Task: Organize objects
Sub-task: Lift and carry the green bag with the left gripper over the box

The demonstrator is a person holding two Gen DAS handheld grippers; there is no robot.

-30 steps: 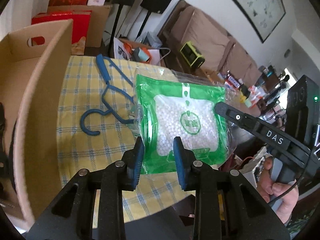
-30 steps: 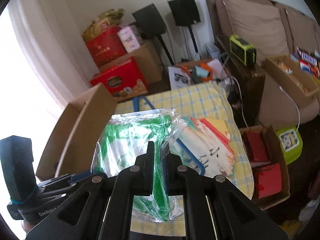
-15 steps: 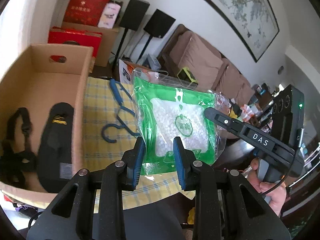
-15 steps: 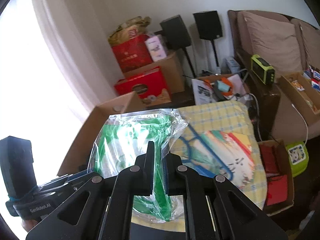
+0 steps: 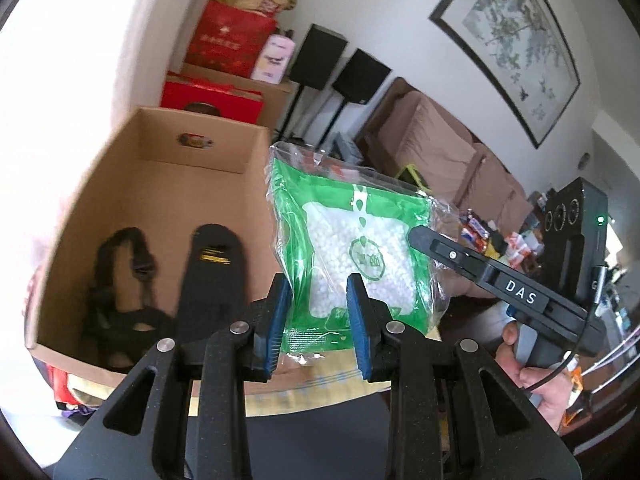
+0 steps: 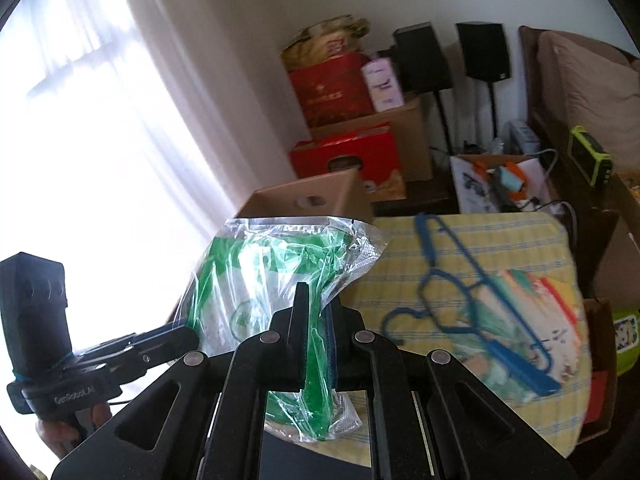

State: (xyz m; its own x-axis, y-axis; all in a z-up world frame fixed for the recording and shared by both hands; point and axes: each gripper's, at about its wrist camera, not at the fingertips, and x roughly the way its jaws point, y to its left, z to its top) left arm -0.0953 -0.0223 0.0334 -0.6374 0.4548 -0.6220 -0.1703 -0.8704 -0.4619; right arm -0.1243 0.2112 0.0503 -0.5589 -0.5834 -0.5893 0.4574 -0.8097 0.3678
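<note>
While your right gripper (image 6: 316,320) stays out of the box, note its jaws are clamped on the right-hand edge of the green desiccant bag (image 5: 352,248), film pinched flat between the pads. That is the only grip on the bag. Your left gripper (image 5: 316,320) has its jaws apart, with the bag's lower edge hanging in or just beyond the gap; I can't tell if the blue pads touch the film.

The bag hangs roughly upright in the air, long axis near vertical, white beads sagging to the bottom.

The relation that matters: the cardboard box (image 5: 200,156) lies to the left of the bag, and its right wall sits just beside the bag's left edge in the left wrist view. So the bag looks not yet over the opening. Inside the box, the black strap (image 5: 116,280) and the black pouch (image 5: 208,264) take the near floor; the far end looks free.

My read: carry it left with the right gripper, past that wall, then release. The blue hanger (image 6: 472,288) lies on the yellow checked cloth (image 6: 500,236), to the right, well apart from the bag.
</note>
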